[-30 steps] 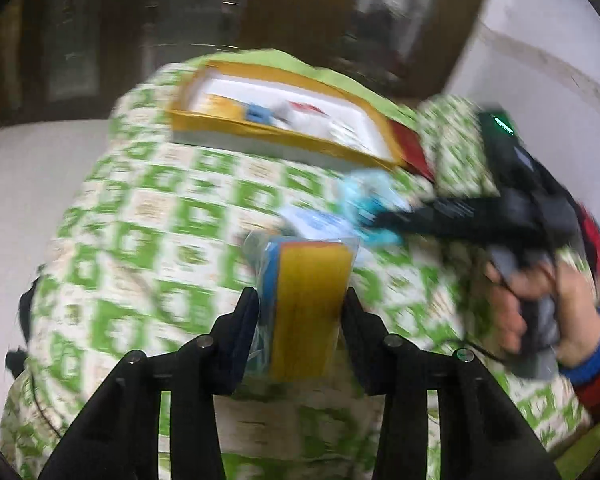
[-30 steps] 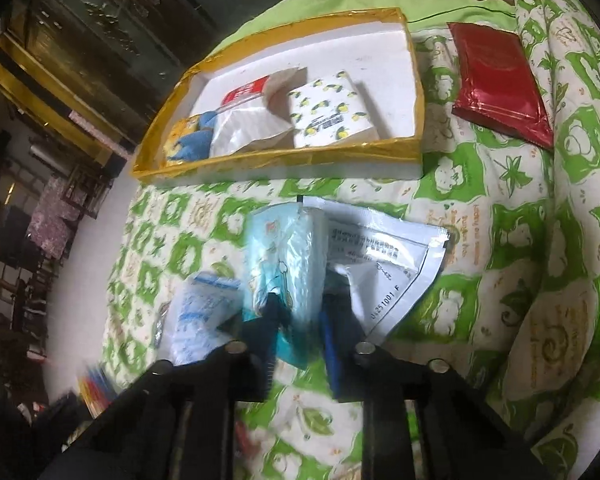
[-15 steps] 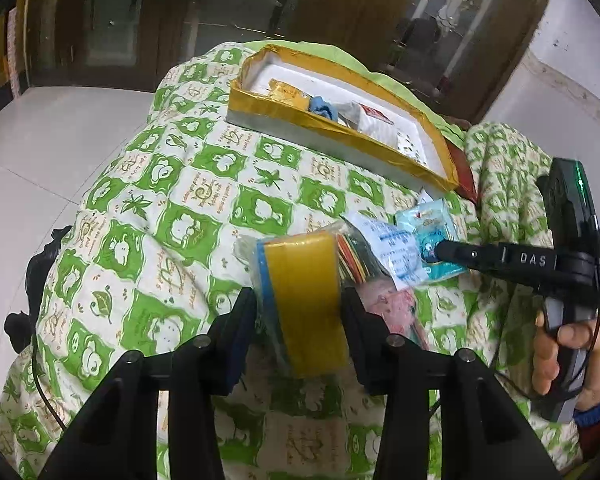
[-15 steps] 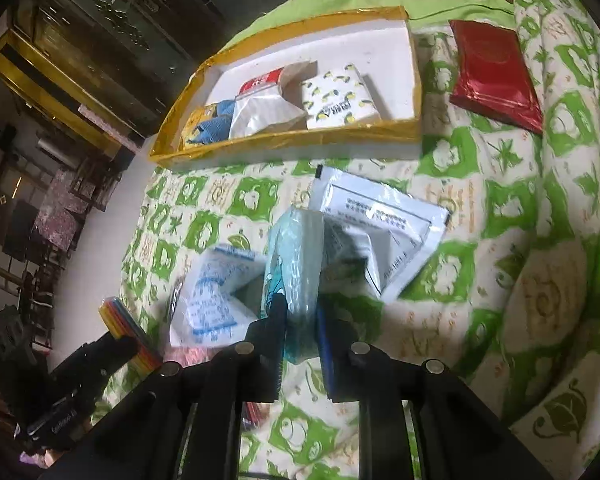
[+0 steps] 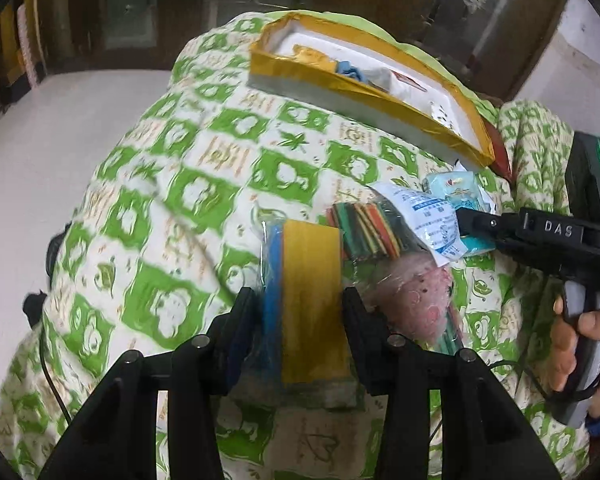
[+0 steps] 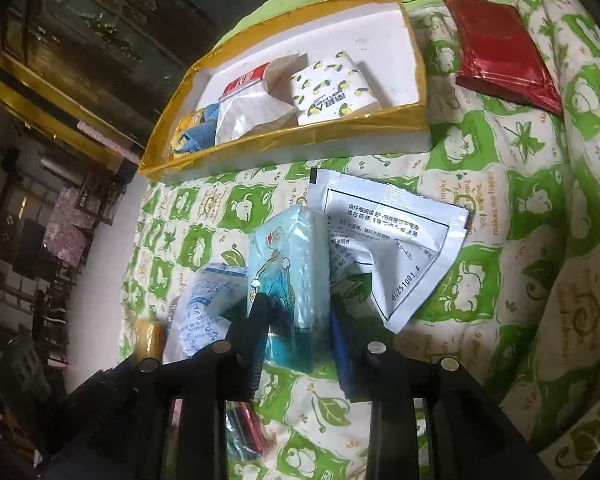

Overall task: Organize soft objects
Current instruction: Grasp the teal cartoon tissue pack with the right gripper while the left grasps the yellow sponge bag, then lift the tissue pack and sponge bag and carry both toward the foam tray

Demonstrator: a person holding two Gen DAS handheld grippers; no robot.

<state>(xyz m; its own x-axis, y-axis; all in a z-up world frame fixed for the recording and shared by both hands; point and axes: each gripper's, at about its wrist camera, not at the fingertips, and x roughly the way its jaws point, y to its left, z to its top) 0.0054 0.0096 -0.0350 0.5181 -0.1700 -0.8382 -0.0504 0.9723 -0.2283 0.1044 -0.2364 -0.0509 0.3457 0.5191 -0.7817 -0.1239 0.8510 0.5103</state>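
Left gripper jaws pinch clear-wrapped yellow-and-blue sponge pack, low over green-and-white quilt. Right gripper jaws just opening, light-blue tissue pack between them, pads seemingly easing off. Gold-taped white tray already holds several packets. Left outside: white sachets, red foil pouch, striped pack, pink bundle.

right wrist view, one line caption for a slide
Right gripper straddling a pale blue tissue pack on the green quilt.
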